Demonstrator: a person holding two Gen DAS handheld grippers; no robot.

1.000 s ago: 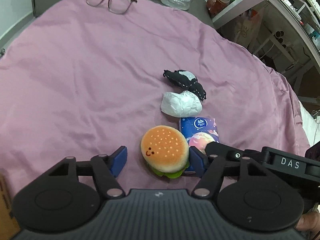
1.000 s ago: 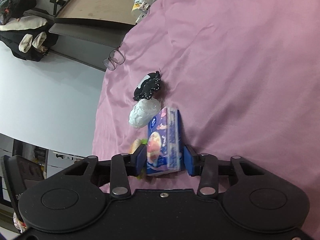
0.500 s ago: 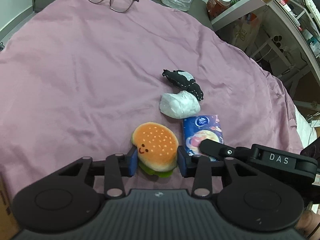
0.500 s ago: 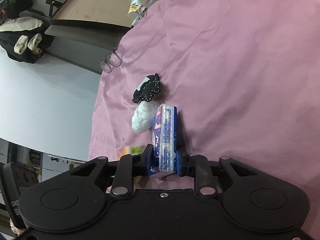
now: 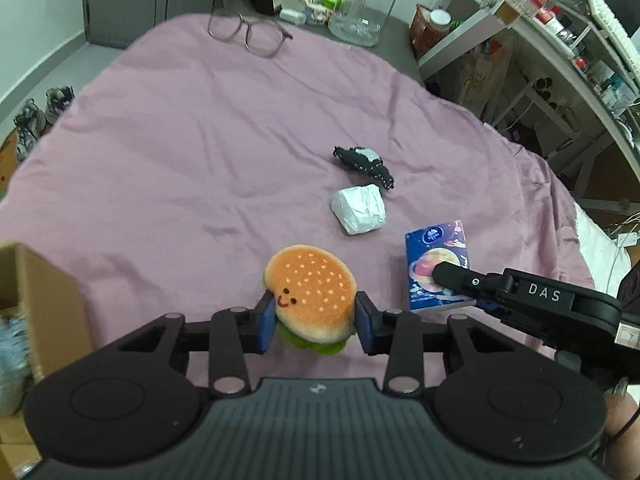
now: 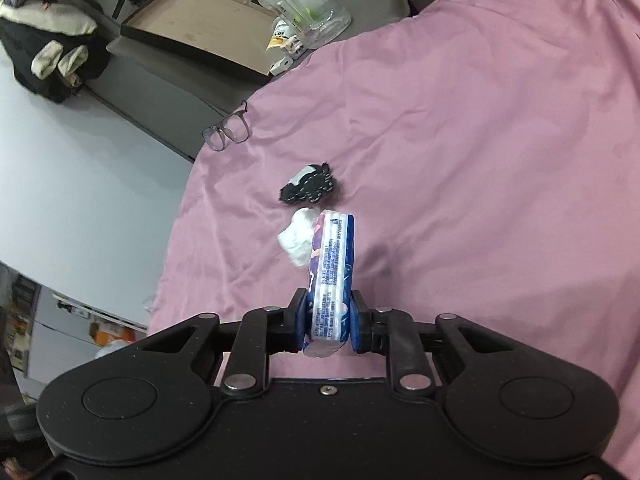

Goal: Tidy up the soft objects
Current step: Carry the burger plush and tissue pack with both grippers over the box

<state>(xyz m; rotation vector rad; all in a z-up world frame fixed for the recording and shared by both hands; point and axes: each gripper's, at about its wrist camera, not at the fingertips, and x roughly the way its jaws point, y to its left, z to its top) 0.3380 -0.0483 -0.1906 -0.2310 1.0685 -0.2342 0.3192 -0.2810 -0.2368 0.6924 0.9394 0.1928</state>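
My left gripper [image 5: 316,326] is shut on a plush hamburger [image 5: 310,294] with a smiling face and holds it above the pink bedsheet [image 5: 180,152]. My right gripper [image 6: 329,326] is shut on a blue tissue pack [image 6: 331,276], held on edge above the sheet; the pack also shows in the left wrist view [image 5: 438,268] with the right gripper's finger across it. A white crumpled bundle [image 5: 359,208] and a black fabric piece with white dots [image 5: 364,162] lie on the sheet beyond; both show in the right wrist view, the bundle [image 6: 296,238] and the black piece [image 6: 308,188].
A cardboard box [image 5: 40,304] stands at the left edge. Glasses [image 5: 248,32] lie at the sheet's far edge, a clear jar [image 5: 366,4] behind them. Shelves [image 5: 560,40] stand at the right. A dark tray [image 6: 200,24] sits on a grey cabinet.
My left gripper closed on the hamburger and lifted it off the sheet. My right gripper tightened on the tissue pack, turned it on edge and raised it.
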